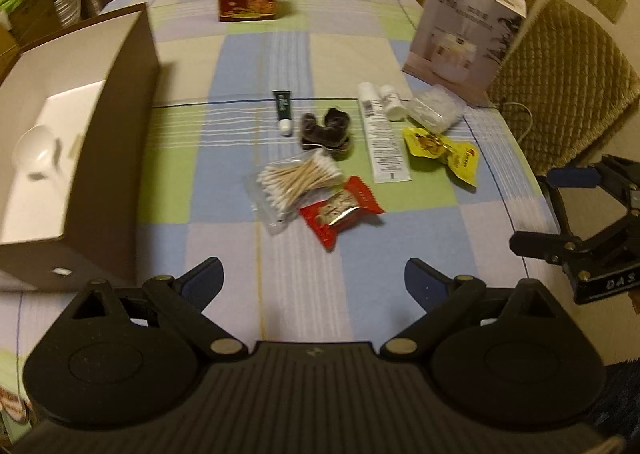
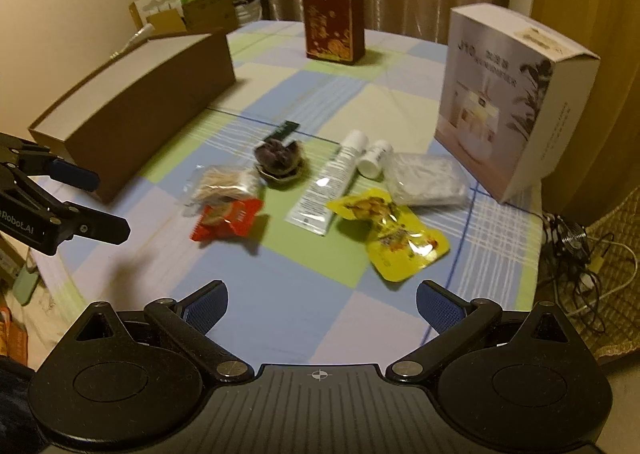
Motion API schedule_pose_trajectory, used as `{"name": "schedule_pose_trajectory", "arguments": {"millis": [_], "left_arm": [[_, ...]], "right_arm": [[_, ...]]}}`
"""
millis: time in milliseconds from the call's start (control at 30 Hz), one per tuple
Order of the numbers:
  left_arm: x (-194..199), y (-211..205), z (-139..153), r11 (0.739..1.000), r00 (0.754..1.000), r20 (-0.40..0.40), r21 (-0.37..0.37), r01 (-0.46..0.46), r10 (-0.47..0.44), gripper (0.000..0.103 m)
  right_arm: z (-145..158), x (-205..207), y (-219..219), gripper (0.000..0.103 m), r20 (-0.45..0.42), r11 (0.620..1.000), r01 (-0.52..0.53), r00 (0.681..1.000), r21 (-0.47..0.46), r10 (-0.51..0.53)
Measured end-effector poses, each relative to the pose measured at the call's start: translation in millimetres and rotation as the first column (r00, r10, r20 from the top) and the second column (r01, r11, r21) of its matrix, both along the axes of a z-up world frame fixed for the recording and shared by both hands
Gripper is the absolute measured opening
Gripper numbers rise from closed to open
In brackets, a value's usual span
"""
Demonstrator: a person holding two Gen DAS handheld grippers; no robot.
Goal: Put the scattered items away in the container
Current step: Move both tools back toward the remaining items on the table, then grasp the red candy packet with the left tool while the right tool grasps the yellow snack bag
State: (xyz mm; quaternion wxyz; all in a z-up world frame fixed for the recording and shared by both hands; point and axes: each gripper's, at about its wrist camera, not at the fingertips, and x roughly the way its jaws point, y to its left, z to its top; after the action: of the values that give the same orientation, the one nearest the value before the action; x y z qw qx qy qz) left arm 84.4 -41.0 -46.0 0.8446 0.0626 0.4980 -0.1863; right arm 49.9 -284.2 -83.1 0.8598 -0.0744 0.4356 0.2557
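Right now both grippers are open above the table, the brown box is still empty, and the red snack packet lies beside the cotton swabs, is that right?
Not quite: the brown box is not empty. The left wrist view shows a white spoon inside it. The rest holds: left gripper and right gripper are open, and the red snack packet lies beside the cotton swabs.

Checked tablecloth point(image 1: 340, 254): brown box point(image 1: 120, 102), scattered toiletries, snacks.
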Motion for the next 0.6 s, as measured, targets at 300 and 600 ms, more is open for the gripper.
{"name": "schedule_pose_trajectory", "arguments": {"millis": [300, 600], "left_arm": [[19.2, -26.1, -21.2, 0.987, 0.987, 0.051, 0.058, 0.153, -0.156, 0.077], [45.8, -55.4, -50.8, 0.918, 0.92, 0.075, 0.137, 0.373, -0.385, 0.06]], "right_arm": [[-18.4, 25.5, -16.6, 0.103, -0.03, 1.0, 0.031, 0.999, -0.006, -0.031], [-31.4, 50.4, -38.4, 0.103, -0.053, 0.997, 0.075, 0.996, -0.03, -0.077]]}}
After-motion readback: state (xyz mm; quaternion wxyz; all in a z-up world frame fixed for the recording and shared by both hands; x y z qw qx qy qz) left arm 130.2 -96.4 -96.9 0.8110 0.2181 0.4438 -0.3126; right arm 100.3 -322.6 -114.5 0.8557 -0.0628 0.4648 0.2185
